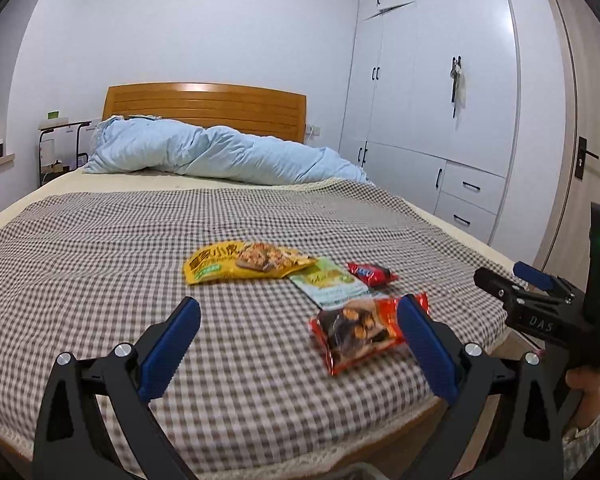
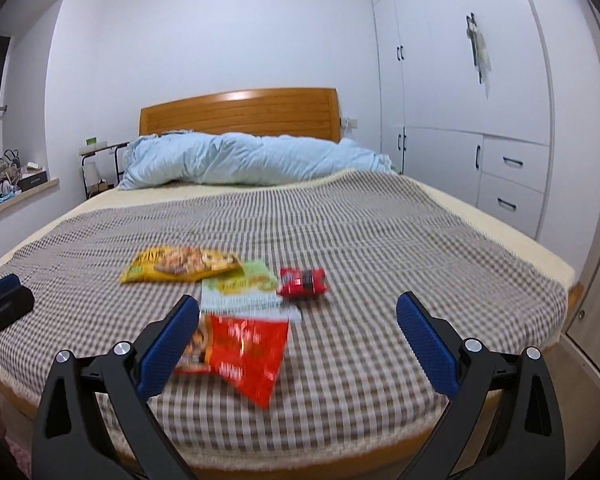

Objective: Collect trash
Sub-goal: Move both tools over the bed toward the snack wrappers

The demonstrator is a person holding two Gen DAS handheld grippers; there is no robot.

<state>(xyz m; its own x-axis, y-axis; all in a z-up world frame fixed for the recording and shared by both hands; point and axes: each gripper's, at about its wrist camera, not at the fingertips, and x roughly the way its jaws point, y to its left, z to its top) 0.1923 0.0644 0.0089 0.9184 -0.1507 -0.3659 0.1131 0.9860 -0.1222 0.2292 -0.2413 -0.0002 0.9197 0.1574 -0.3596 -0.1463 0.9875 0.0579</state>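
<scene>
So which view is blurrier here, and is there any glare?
Right wrist view: motion blur smears the red wrapper and the checked blanket. Left wrist view: sharper, print on the yellow packet legible. Both: glare on the headboard, fisheye bending the walls.

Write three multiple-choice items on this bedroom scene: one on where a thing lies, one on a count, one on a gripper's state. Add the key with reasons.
1. Where does the small red packet lie relative to the yellow wrapper?
A. to its right
B. under it
C. on the blue duvet

2. How many wrappers lie on the checked blanket?
A. two
B. four
C. six

3. How does the right gripper stand?
A. shut on a wrapper
B. open, holding nothing
C. shut and empty

Key: 1 A, the packet sits to the right, past the green-and-white packet. 2 B, yellow, green-and-white, small red and the large red wrapper. 3 B, its blue fingers stand wide apart with nothing clamped between them.
</scene>
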